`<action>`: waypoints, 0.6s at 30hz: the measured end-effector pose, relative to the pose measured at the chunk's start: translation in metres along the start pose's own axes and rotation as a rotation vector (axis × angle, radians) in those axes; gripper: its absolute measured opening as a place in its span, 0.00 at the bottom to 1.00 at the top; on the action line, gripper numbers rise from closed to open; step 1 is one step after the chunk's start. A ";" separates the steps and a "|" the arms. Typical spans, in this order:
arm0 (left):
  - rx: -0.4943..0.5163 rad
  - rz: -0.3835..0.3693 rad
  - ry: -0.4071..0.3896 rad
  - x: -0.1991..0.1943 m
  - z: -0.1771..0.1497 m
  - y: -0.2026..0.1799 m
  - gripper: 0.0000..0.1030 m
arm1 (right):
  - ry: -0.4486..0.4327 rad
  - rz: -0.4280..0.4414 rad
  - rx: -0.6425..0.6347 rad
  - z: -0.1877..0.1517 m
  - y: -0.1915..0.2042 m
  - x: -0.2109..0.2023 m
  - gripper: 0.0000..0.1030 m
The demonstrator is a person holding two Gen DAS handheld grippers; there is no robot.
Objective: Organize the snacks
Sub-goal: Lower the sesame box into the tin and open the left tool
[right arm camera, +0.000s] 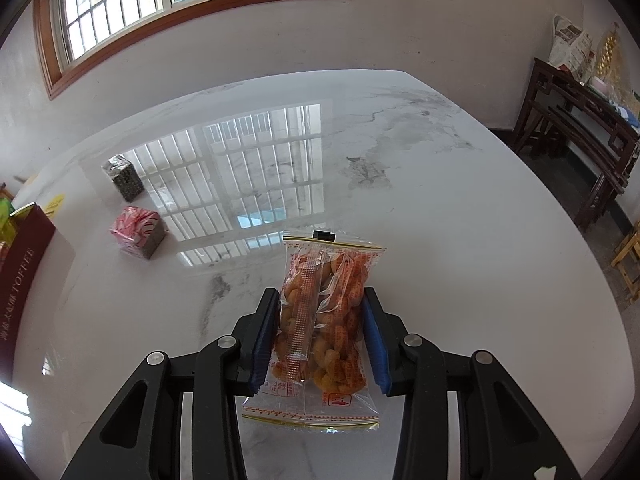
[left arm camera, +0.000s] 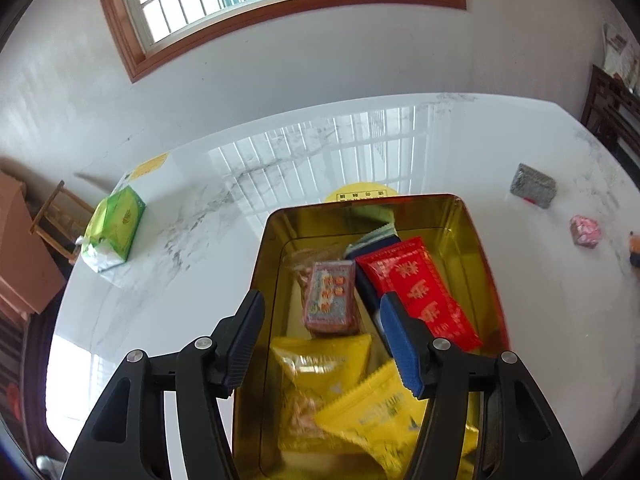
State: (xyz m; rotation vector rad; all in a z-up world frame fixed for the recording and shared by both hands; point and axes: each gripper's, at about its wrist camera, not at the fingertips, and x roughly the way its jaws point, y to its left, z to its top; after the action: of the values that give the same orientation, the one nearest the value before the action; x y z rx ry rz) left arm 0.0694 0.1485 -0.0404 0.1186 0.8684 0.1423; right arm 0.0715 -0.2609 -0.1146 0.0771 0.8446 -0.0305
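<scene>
In the left wrist view a gold-lined tin (left arm camera: 472, 248) stands on the white marble table and holds a red packet (left arm camera: 420, 292), a small brown-red block (left arm camera: 330, 300), two yellow packets (left arm camera: 320, 364) and a dark packet partly hidden under the red one. My left gripper (left arm camera: 322, 300) hovers over the tin, open, its pads apart from everything. In the right wrist view my right gripper (right arm camera: 320, 296) is shut on a clear packet of orange snacks (right arm camera: 324, 320), held just above the table. A grey foil block (right arm camera: 124, 178) and a pink wrapped block (right arm camera: 138, 232) lie loose on the table, left of the packet.
The tin's maroon outer wall (right arm camera: 20, 280) shows at the left edge of the right wrist view. A green tissue pack (left arm camera: 116, 226) lies at the table's left end. A dark wooden bench (right arm camera: 580, 140) and a stool stand beyond the table's right edge. The marble table (right arm camera: 440, 220) stretches bare ahead.
</scene>
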 end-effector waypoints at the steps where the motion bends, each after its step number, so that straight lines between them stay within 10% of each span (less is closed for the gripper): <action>1: -0.008 -0.003 -0.002 -0.005 -0.002 0.000 0.59 | -0.001 0.007 0.008 -0.001 -0.001 -0.001 0.37; 18: -0.015 -0.038 -0.030 -0.074 -0.050 -0.021 0.65 | -0.020 0.087 0.015 -0.034 0.014 -0.027 0.37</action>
State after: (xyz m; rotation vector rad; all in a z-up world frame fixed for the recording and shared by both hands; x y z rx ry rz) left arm -0.0146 0.1171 -0.0202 0.0901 0.8393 0.1117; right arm 0.0293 -0.2448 -0.1166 0.1270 0.8199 0.0444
